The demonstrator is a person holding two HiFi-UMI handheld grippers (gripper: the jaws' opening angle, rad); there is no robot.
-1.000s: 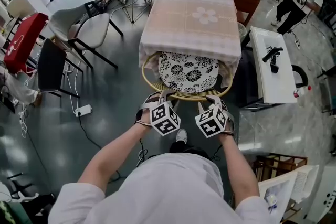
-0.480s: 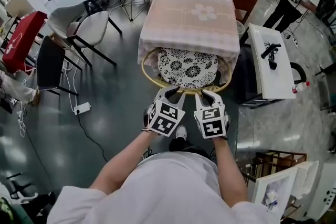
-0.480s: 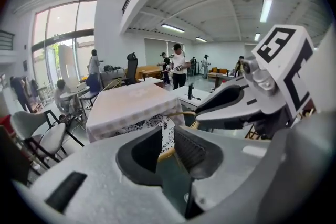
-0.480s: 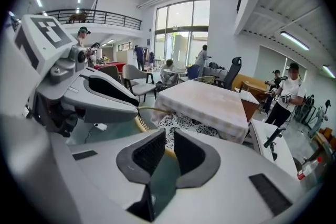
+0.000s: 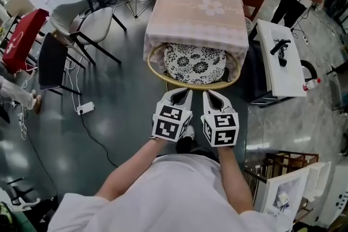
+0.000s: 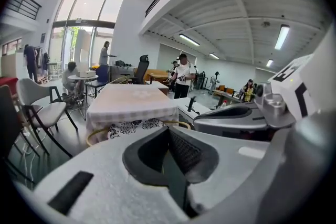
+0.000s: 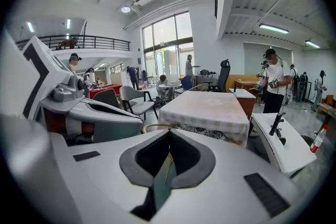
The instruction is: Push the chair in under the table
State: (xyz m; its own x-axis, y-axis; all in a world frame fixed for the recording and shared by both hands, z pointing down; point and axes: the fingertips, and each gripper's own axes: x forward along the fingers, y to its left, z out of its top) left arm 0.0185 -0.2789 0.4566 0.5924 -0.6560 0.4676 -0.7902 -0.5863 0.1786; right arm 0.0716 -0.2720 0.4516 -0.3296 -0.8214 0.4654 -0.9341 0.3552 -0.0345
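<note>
Since the earlier frame, both claws have drawn back from the chair rim toward the person and their jaws have gone from spread to clenched. The left claw (image 5: 184,94) and right claw (image 5: 207,95) sit side by side, near the rim but clear of it.

Task item: the round rattan chair (image 5: 187,84) with the black-and-white floral cushion (image 5: 197,62) stands pushed in under the square desk covered by a pink checked cloth (image 5: 198,13). Only its rear arc and most of the cushion project from below the cloth edge.

View differences:
- The head view alone shows the gap between the claws and the chair rim.
- The left gripper view shows the left claw (image 6: 169,136) with pads together and nothing between them. The right gripper view shows the same for the right claw (image 7: 169,136).
- Each gripper view shows the other claw's body at its side, and the desk from a level angle.

Hidden or unclear:
- The front of the chair is concealed by the cloth.
- The chair legs cannot be made out.
- In both gripper views the claw body covers most of the chair.
</note>
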